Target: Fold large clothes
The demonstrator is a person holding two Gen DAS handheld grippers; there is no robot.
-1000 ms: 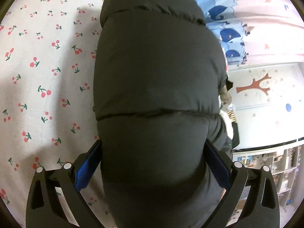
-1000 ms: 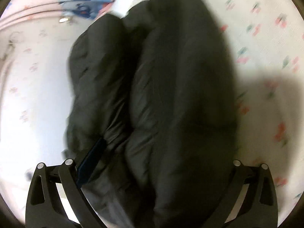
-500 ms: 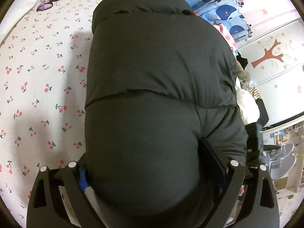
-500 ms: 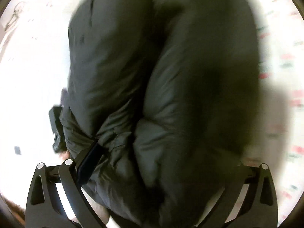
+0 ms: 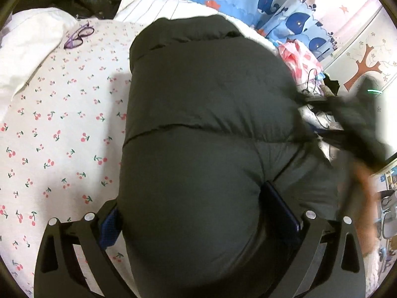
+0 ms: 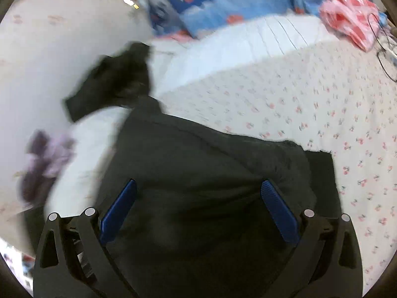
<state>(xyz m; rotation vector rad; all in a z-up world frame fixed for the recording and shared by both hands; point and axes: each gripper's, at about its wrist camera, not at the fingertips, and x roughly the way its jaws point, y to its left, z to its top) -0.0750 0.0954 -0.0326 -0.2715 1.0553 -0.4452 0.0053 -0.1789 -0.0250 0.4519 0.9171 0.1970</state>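
Two grippers are in view over a bed with a cherry-print sheet [image 5: 57, 134]. The left gripper [image 5: 196, 211] has its jaws set wide, and a thick bulge of the black padded jacket [image 5: 206, 114] fills the gap between them; the blue pads press into the fabric on both sides, so the jacket is gripped. In the left wrist view the jacket runs from 6 o'clock up to about 12 o'clock as a rolled or folded mass lying on the sheet, with one stitched seam crossing it near the middle. Purple-framed glasses [image 5: 79, 36] lie on the sheet at 10 o'clock, well apart from the jacket. A white pillow [image 5: 29, 47] sits at 9 to 10 o'clock. A blue whale-print fabric [image 5: 280, 7] lies at 1 o'clock, and a pink patterned cloth [image 5: 297, 57] lies beside the jacket's far right edge.

The right gripper [image 6: 198, 203] is spread wide with both blue pads bare; nothing is clamped between them. Jacket fabric [image 6: 198, 164] lies beneath and ahead of it, from 6 o'clock toward the centre. This view is blurred. A dark blurred shape at 10 o'clock cannot be identified.
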